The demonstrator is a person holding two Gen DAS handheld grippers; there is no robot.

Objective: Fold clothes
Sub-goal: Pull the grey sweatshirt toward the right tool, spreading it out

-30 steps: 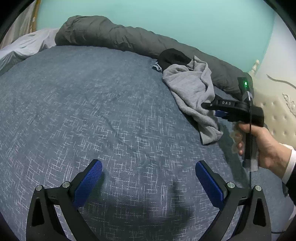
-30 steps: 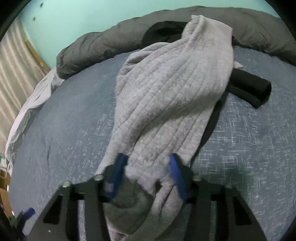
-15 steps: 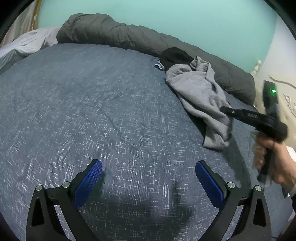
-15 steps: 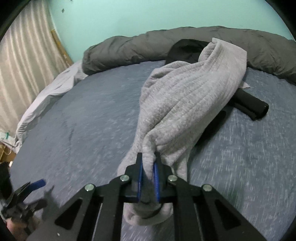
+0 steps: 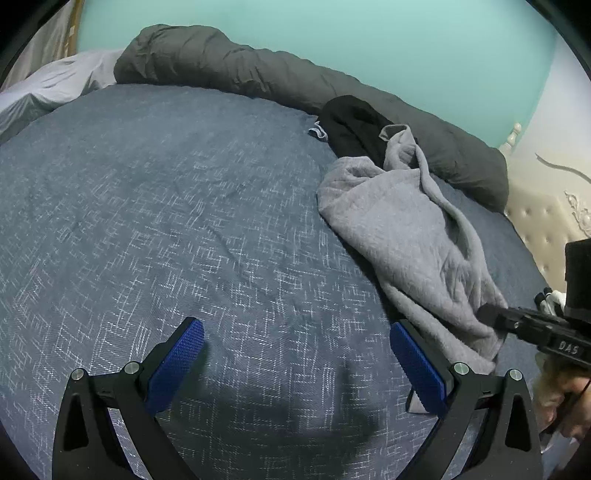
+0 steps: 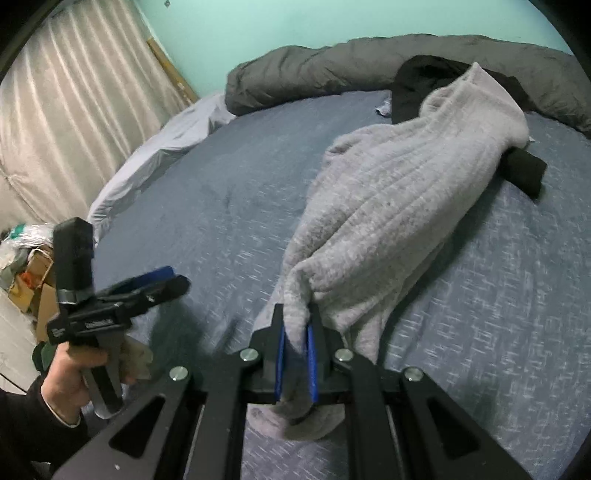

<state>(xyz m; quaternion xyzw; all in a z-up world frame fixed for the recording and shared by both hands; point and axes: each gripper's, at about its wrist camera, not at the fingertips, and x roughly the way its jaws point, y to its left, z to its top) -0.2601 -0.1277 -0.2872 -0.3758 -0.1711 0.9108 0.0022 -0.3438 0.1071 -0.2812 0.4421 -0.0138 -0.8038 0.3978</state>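
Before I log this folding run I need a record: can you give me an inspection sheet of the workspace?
Surface: bed with a blue-grey cover, bare in front of the left gripper.
Job's things: grey garment bunched, lying partly on a black garment.
Clutter: dark grey duvet rolled along the far edge.
Grippers: left gripper open over the cover, holding nothing; right gripper shut on the grey garment's near end.
Cables: nothing seen.
Surroundings: turquoise wall, curtain, boxes beside the bed.
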